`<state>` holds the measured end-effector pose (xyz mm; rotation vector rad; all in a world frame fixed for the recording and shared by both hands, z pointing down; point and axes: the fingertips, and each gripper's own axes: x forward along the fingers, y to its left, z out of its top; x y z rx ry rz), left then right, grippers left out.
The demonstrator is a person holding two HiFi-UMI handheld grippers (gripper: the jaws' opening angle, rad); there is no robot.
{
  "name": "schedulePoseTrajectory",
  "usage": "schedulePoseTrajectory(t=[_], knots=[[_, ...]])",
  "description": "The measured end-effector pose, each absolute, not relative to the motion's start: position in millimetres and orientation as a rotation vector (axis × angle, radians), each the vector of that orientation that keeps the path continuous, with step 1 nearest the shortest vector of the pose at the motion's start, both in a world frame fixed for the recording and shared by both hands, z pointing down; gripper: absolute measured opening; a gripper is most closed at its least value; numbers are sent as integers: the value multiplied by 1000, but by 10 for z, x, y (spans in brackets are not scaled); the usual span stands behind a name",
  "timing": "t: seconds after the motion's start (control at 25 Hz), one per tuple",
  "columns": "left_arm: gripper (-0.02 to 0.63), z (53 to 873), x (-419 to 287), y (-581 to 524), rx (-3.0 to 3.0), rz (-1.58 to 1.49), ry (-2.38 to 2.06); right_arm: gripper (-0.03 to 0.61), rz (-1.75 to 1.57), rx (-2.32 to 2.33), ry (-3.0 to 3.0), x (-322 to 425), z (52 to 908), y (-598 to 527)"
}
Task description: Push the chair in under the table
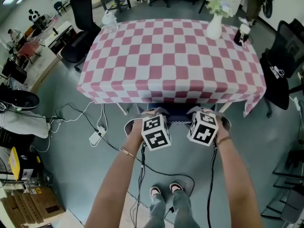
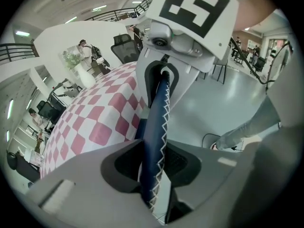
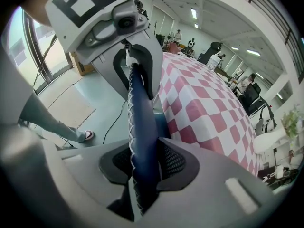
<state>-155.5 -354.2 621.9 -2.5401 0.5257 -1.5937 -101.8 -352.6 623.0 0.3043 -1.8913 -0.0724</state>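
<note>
Evidently, jaws of left gripper [image 2: 154, 161] and right gripper [image 3: 142, 164] were clamped on the chair back [image 2: 159, 106] top edge; padded yet stiff, judged pushable there under worktop [image 1: 175, 56].

My left gripper [image 2: 154, 175] clamps the blue chair back [image 2: 159, 113], centre frame; right gripper [image 2: 164, 72] grips it higher up; checked table [image 2: 95, 122] left, vase [image 2: 87, 77] upper left.

Checked-cloth table [image 1: 175, 61] with white vase [image 1: 214, 27]
</note>
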Motion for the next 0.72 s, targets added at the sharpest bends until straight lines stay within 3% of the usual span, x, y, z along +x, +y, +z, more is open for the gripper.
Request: schedulePoseTrajectory(t=[0.72], knots=[[95, 6261, -1536, -3478, -2524, -1609, 490, 112, -78, 296, -1882, -997, 6267, -3481]])
